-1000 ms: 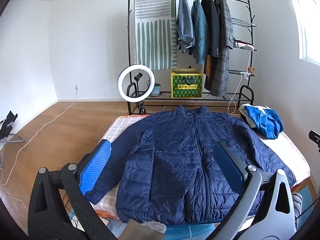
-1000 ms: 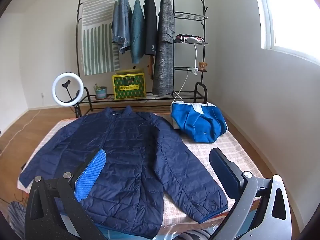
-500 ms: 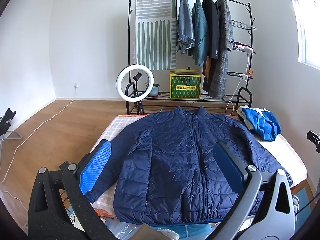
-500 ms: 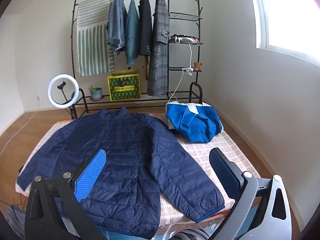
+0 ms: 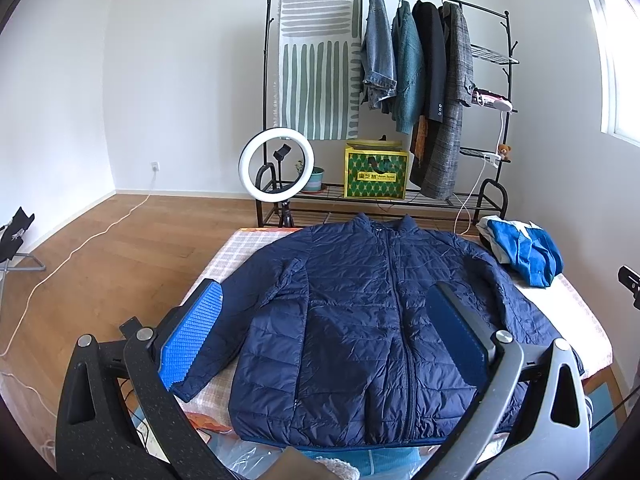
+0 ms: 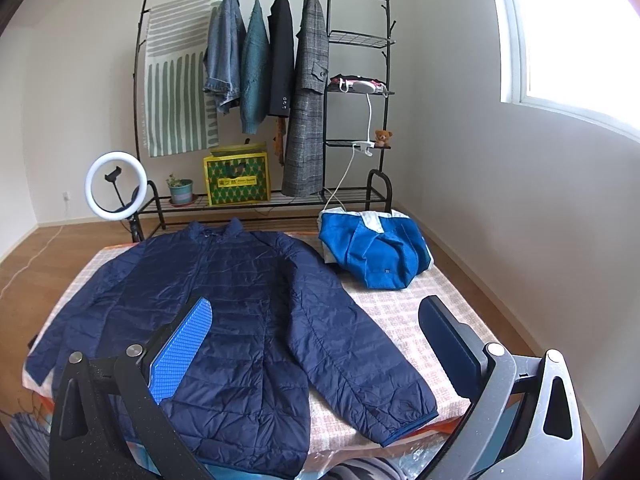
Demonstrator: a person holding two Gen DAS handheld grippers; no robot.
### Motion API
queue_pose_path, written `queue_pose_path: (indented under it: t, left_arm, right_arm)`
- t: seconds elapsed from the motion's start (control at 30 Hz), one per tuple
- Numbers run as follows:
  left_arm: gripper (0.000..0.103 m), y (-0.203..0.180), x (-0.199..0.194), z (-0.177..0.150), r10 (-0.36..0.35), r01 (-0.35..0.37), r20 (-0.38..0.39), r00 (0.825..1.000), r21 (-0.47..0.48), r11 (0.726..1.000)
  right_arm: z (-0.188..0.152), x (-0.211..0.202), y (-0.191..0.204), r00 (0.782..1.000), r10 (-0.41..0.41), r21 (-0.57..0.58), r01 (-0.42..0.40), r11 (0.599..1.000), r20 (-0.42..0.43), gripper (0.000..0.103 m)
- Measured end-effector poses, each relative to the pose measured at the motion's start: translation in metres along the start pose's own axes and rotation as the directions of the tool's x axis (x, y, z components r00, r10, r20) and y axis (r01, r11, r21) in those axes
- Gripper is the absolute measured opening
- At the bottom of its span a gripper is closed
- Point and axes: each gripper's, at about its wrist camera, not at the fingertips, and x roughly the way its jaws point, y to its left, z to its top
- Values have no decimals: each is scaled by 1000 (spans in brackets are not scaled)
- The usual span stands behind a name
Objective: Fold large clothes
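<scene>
Both the left gripper (image 5: 326, 332) and the right gripper (image 6: 316, 344) have speckled black arms with silver screws. Each has one blue textured pad (image 5: 192, 336), the other pad looks dark navy.

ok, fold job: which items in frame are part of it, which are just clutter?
In play:
navy puffer jacket, spread flat, zipped, on the bed
left gripper, open, empty
right gripper, open, empty

Lying about:
blue and white garment, bunched at the bed's far right corner
clothes rack with hung coats
ring light
green box
</scene>
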Motion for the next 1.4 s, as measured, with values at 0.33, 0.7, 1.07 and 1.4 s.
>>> queue_pose_path:
  t: [0.33, 0.7, 1.07, 1.4]
  left_arm:
    - [103, 3, 2, -3, 1, -1, -2, 1000, -4, 1000]
    - [103, 5, 9, -8, 6, -6, -11, 1000, -9, 1000]
    - [103, 7, 21, -13, 19, -20, -33, 999, -17, 1000]
    - [103, 45, 48, -21, 82, -84, -70, 994, -23, 996]
  right_arm:
    - [3, 2, 0, 1000, -21, 2, 21, 1000, 14, 103]
    - [5, 5, 1, 999, -34, -9, 34, 999, 19, 103]
    - [7, 9, 5, 999, -37, -14, 37, 999, 17, 103]
    - [7, 19, 27, 1000, -9, -32, 9, 999, 13, 103]
